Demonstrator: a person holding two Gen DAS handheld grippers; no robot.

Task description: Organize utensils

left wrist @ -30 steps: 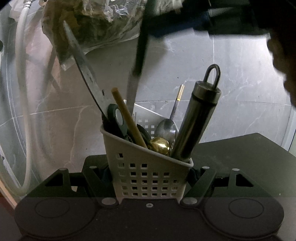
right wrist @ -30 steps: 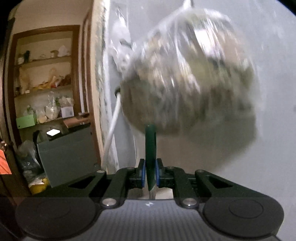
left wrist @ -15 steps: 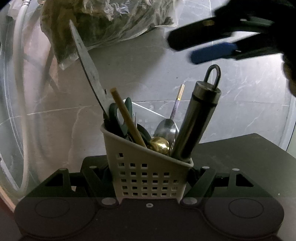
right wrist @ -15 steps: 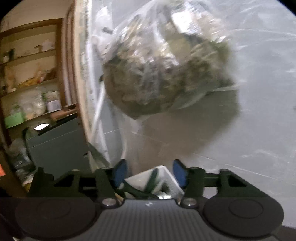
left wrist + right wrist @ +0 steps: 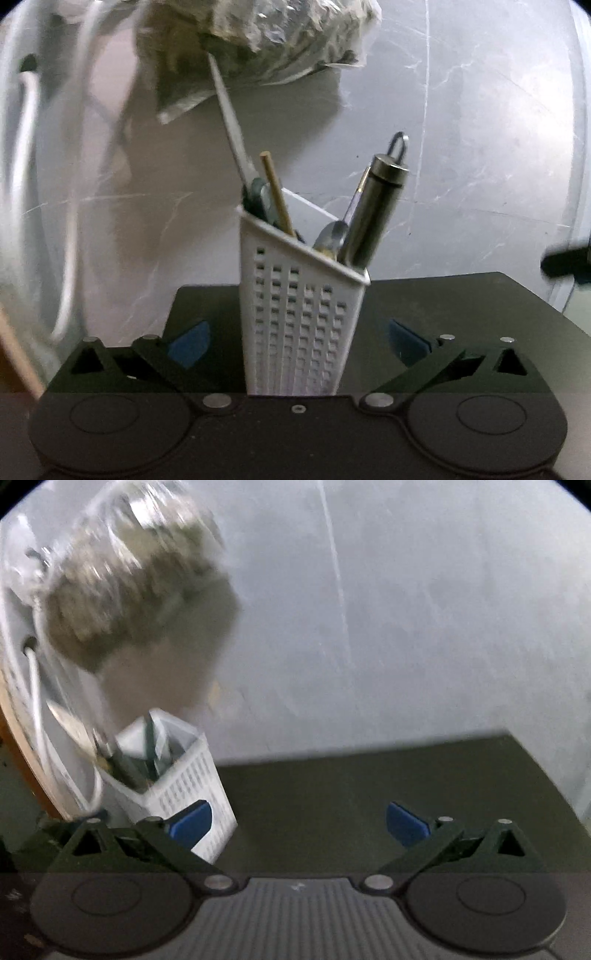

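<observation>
A white perforated utensil holder (image 5: 299, 314) stands on a dark tabletop (image 5: 461, 306), between the wide-open fingers of my left gripper (image 5: 297, 341), which do not touch it. It holds green-handled scissors (image 5: 236, 147) with the blades up, a wooden stick (image 5: 275, 192), a spoon (image 5: 330, 238) and a steel cylinder with a loop (image 5: 376, 210). My right gripper (image 5: 299, 821) is open and empty over the tabletop (image 5: 369, 786), to the right of the holder (image 5: 173, 775), which is blurred in the right wrist view.
A clear plastic bag of dark stuff (image 5: 258, 40) hangs against the grey marble wall (image 5: 461, 129) above the holder. White hoses (image 5: 26, 155) run down the left side. The tip of my right gripper (image 5: 565, 260) shows at the right edge of the left wrist view.
My right gripper let go of the green-handled scissors into the holder, opened, and drew away to the right. My left gripper opened off the holder and backed away from it.
</observation>
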